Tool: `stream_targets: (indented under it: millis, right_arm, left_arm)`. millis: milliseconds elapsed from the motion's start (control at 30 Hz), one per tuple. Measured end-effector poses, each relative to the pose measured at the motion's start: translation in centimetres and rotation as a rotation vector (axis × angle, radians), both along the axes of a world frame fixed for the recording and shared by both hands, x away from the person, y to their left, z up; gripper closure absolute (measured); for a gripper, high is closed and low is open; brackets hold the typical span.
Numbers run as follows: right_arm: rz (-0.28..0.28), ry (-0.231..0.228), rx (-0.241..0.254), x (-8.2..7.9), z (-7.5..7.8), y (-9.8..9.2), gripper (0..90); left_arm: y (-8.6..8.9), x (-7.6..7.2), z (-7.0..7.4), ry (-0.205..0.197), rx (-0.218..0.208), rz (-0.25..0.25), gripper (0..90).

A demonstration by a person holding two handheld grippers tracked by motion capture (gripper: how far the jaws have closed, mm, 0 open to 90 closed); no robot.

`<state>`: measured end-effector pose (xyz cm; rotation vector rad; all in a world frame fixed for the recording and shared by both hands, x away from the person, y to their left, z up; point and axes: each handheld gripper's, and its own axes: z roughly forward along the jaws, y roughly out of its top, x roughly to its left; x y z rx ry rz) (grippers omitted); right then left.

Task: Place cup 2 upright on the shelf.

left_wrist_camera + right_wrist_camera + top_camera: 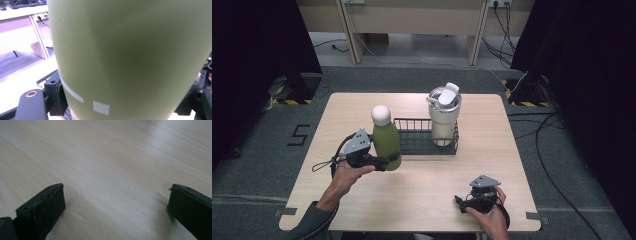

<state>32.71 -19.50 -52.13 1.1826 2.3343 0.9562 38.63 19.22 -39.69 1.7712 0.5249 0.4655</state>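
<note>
Filling most of the middle of the high view, a pale wooden table [362, 200] is seen with a black wire rack [412, 145] standing at its centre. A cream tumbler [443, 120] with a flip lid is seen standing upright in the right end of that rack. A green bottle [386, 141] with a white round cap is held just left of the rack's left end, upright or nearly so; whether its base rests on the table or is clear of it cannot be told from above. The bottle is pinched low on its body by the left gripper [387, 162], whose jaws are pressed against both sides of it; in the left gripper view the green wall [130, 57] is seen close up between the two black jaws. At the lower right of the high view the right gripper [460, 201] is held low over bare wood, well apart from the rack, and in the right gripper view its fingers [42, 210] are spread wide with nothing between them.

The step in hand is judged to be the carrying of the bottle to the rack. For the next move, the base would have to be raised above the rack's wire rim, brought right over the empty left compartment, kept upright and clear of the tumbler, and lowered before the grip is loosened.
</note>
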Motion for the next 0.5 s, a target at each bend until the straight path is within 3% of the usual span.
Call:
stream_targets:
  millis: [267, 500]
  right_arm:
    - [0.002, 0.001, -0.002, 0.0, 0.0, 0.0, 1.3]
    - [0.003, 0.002, -0.003, 0.0, 0.0, 0.0, 1.3]
  left_arm:
    - [-0.8, 1.6, 2.0, -0.003, -0.002, -0.006, 20.2]
    - [-1.6, 2.9, 2.9, -0.006, -0.008, -0.003, 20.2]
